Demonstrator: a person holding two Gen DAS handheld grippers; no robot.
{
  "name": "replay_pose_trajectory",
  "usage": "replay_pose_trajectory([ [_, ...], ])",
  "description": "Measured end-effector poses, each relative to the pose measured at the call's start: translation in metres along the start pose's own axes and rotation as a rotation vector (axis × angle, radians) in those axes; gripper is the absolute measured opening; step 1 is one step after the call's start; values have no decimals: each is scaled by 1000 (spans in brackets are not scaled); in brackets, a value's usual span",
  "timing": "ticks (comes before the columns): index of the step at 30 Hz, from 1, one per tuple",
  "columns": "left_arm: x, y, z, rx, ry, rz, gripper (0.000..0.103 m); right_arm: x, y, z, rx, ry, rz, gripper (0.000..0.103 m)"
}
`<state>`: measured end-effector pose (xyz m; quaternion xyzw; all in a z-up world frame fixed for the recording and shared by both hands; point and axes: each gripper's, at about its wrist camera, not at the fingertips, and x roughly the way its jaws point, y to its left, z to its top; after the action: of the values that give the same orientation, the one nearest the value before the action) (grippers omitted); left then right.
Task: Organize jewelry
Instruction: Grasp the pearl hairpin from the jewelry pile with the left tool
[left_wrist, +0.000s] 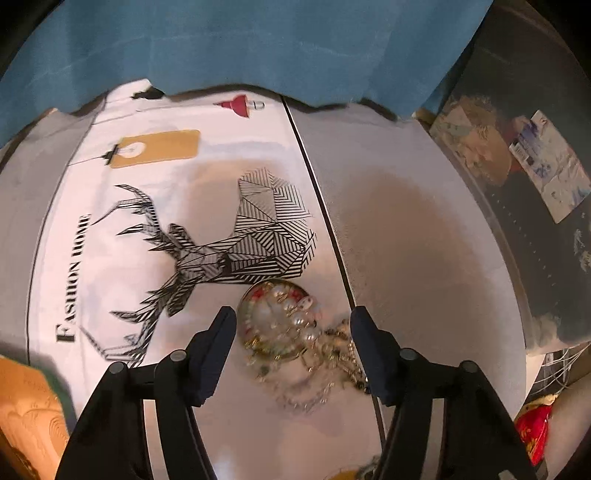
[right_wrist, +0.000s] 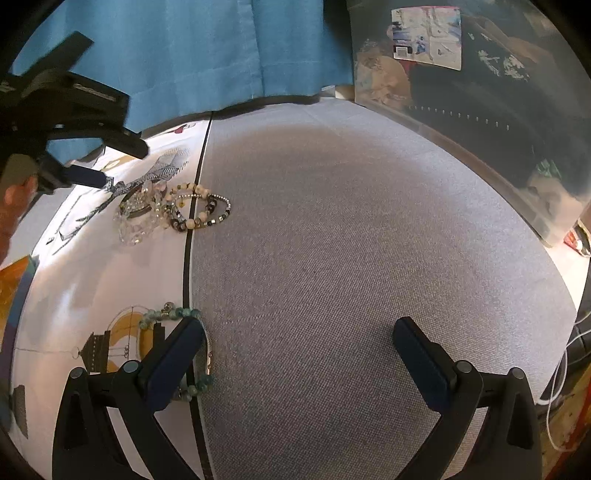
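A tangled pile of jewelry (left_wrist: 295, 332), with pearl beads, a gold-rimmed ring shape and thin chains, lies on the white printed cloth (left_wrist: 110, 280) beside its black seam. My left gripper (left_wrist: 293, 326) hangs over the pile with one finger on each side; it is open and the pads are not pressing. The image is blurred there. In the right wrist view the same pile (right_wrist: 173, 208) sits at the far left, with the left gripper (right_wrist: 114, 162) behind it. My right gripper (right_wrist: 299, 343) stands open over the grey cloth (right_wrist: 351, 240), holding nothing. A teal bead bracelet (right_wrist: 173, 314) lies by its left finger.
A blue curtain (left_wrist: 258, 44) hangs behind the table. A clear storage bin (right_wrist: 480, 110) full of things stands at the right. An orange box (left_wrist: 26, 417) is at the near left, a red item (left_wrist: 532, 428) off the near right edge, and white cables (right_wrist: 557, 387) hang there.
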<state>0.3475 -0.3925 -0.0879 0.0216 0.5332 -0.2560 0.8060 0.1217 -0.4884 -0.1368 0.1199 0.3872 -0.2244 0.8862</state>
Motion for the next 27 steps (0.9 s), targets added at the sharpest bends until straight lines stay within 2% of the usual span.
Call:
replay_pose_trajectory([
  [7,27,-5,8,9,68,30,53,7,-6,10,-52,19,4,100],
  [8,29,-6,8,16,73,36,45,7,-6,10,-57,18,9,98],
  [9,32,-7,7,24,83,36,39,6,-7,11,-62,13,13,91],
  [10,35,-7,7,27,96,36,28,5,-7,11,-66,9,17,85],
  [12,34,-8,5,37,96,17,15,1,-5,11,-87,-3,34,56],
  [13,34,-10,4,52,99,26,9,0,-2,12,-103,-10,46,49],
  [15,29,-12,3,74,88,38,9,-1,0,12,-116,-14,56,4],
  [20,-5,-17,-1,112,37,17,9,-3,-11,17,-48,-13,93,4],
  [27,-82,-11,-17,115,-55,-40,9,-28,-35,28,74,-44,201,4],
])
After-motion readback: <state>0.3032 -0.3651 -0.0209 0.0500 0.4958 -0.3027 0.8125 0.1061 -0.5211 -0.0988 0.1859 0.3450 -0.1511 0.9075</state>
